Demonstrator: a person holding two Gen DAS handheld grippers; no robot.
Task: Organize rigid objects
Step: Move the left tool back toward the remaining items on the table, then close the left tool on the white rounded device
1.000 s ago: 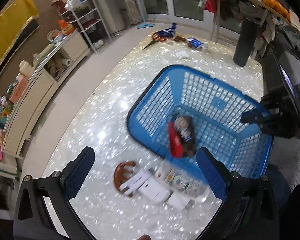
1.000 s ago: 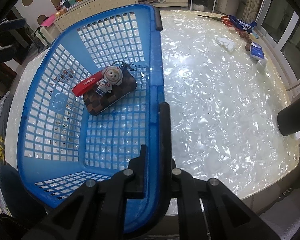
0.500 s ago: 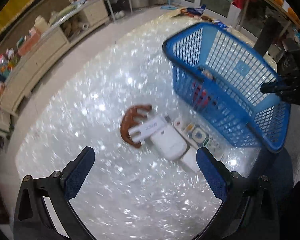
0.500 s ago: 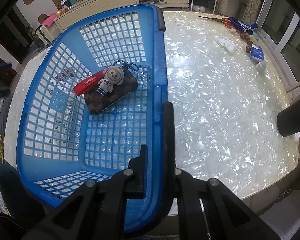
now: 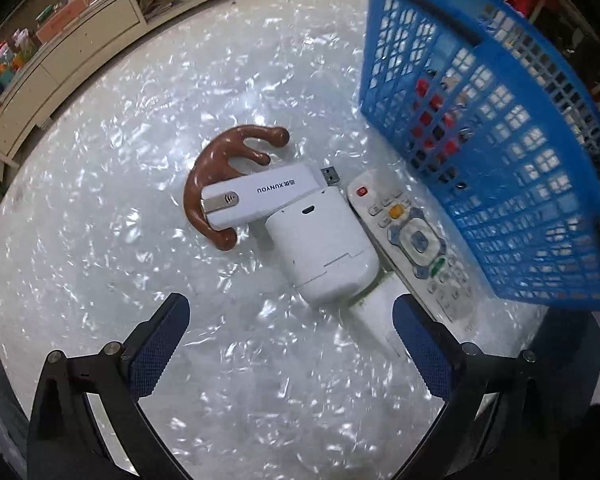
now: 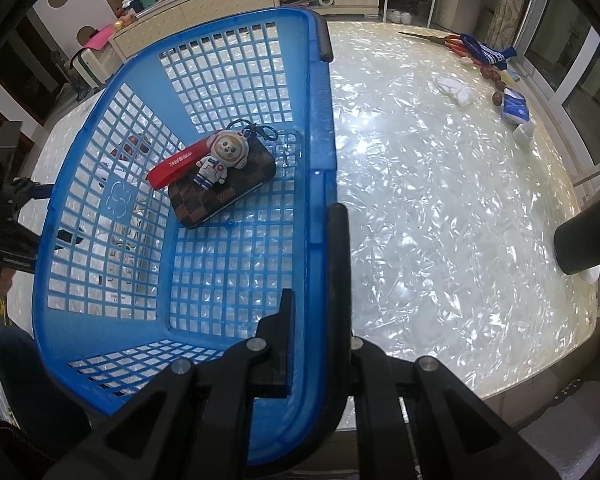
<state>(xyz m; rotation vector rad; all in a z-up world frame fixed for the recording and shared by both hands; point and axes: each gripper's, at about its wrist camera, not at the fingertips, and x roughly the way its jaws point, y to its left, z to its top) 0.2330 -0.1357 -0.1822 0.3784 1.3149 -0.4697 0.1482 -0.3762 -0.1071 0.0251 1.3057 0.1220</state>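
A blue plastic basket (image 6: 320,128) stands on the pearly table and also shows in the left wrist view (image 5: 540,216). In it lies a brown checkered case (image 6: 224,192) with an astronaut keychain (image 6: 218,158) and a red strap. My right gripper (image 6: 316,280) is shut on the basket's rim. My left gripper (image 5: 290,344) is open and empty, just above a pile beside the basket: a brown wooden massager (image 5: 220,160), a white USB dongle (image 5: 264,196), a white box-shaped device (image 5: 324,248) and a white remote control (image 5: 412,240).
Scissors (image 6: 440,38), a blue packet (image 6: 514,106), tissue (image 6: 456,90) and small brown items lie at the table's far side. A black cylinder (image 6: 588,240) stands at the right edge. A cream sideboard (image 5: 80,56) and shelves line the wall.
My left gripper has swung away from above the basket and dropped low toward the pile of white devices. The right gripper has stayed shut on the basket rim.
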